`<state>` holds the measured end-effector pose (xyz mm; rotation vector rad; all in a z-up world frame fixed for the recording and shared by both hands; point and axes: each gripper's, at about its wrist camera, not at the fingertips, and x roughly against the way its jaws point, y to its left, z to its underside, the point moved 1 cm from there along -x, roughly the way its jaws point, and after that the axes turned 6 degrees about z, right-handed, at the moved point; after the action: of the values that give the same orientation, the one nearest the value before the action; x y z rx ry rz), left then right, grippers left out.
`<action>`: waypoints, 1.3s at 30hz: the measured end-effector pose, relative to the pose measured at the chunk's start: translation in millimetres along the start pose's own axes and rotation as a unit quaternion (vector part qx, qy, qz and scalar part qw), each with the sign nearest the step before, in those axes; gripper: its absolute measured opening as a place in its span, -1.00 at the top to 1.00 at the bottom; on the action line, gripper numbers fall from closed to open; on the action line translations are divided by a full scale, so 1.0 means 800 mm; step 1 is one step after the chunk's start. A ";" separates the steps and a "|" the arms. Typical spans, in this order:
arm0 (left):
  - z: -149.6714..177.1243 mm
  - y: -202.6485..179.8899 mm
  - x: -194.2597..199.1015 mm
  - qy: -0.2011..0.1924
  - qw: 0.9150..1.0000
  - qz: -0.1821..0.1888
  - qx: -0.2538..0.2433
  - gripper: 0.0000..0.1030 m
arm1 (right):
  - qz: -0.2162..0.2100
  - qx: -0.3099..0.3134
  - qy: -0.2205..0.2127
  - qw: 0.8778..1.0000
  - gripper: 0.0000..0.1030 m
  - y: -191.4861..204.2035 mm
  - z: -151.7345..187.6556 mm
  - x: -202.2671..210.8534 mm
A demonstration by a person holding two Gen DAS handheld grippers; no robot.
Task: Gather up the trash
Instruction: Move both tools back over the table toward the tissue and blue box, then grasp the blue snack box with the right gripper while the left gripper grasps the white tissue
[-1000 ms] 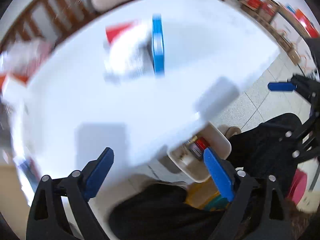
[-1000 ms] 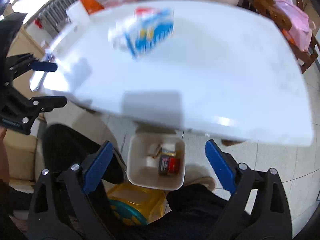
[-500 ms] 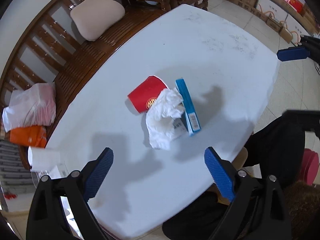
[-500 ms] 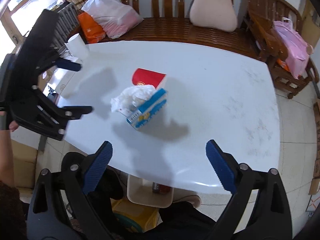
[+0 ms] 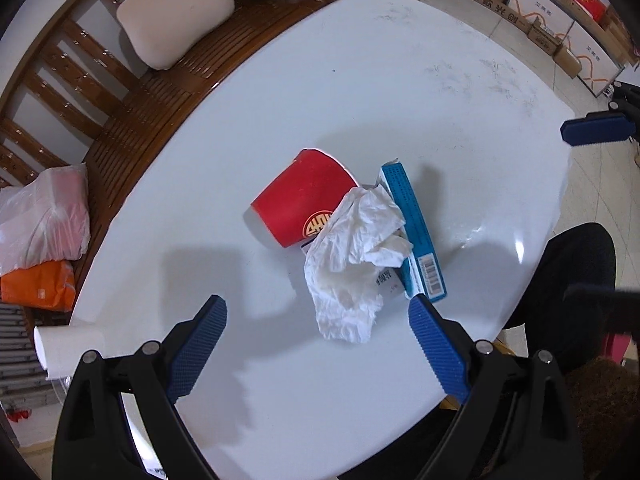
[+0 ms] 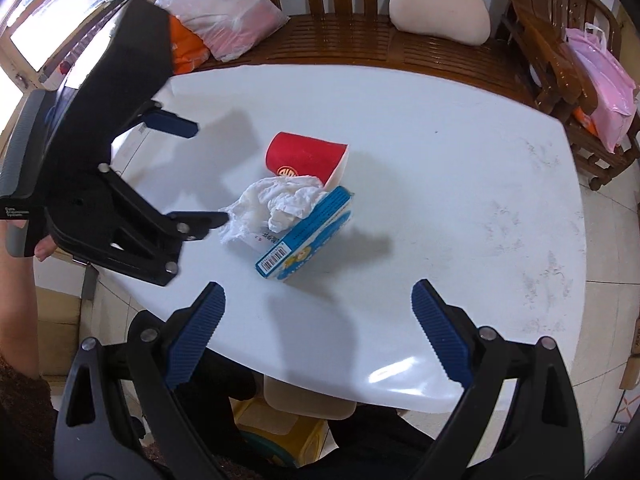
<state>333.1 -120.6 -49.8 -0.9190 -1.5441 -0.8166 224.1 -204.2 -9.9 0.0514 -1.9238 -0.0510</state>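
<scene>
trash is sitting mid-table [image 5: 240, 140], three pieces touching: one red cup [image 5: 304, 204] lying sideways, one crumpled tissue [image 5: 352, 256], one blue box [image 5: 416, 232]. left gripper [image 5: 316, 344] and right gripper [image 6: 318, 328] are hovering, jaws apart, both empty.

beige cushion [image 6: 439, 4] on wooden bench [image 6: 360, 42] far ahead of claw, pink bag [image 6: 600, 80] ahead right, orange bag [image 5: 38, 286] left

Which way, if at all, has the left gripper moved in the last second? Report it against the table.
Yes. In the right wrist view, the left gripper has moved from beside the table edge inward over its top, toward the crumpled tissue.
</scene>
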 end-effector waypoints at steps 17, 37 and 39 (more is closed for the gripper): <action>-0.006 0.028 -0.086 0.026 0.997 0.057 0.036 -0.75 | -0.005 -0.022 0.032 0.999 -0.79 0.014 -0.002 -0.072; 0.002 0.048 -0.115 0.015 0.988 0.119 0.099 -0.27 | -0.027 -0.066 0.057 0.996 -0.18 0.015 -0.019 -0.128; 0.000 0.046 -0.118 0.017 0.989 0.116 0.094 -0.16 | -0.021 -0.061 0.059 0.996 -0.17 0.019 -0.021 -0.133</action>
<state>374.6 -115.5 -142.2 -0.9202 -1.4246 -0.5090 276.7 -182.9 -102.5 0.0121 -1.7972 -0.1889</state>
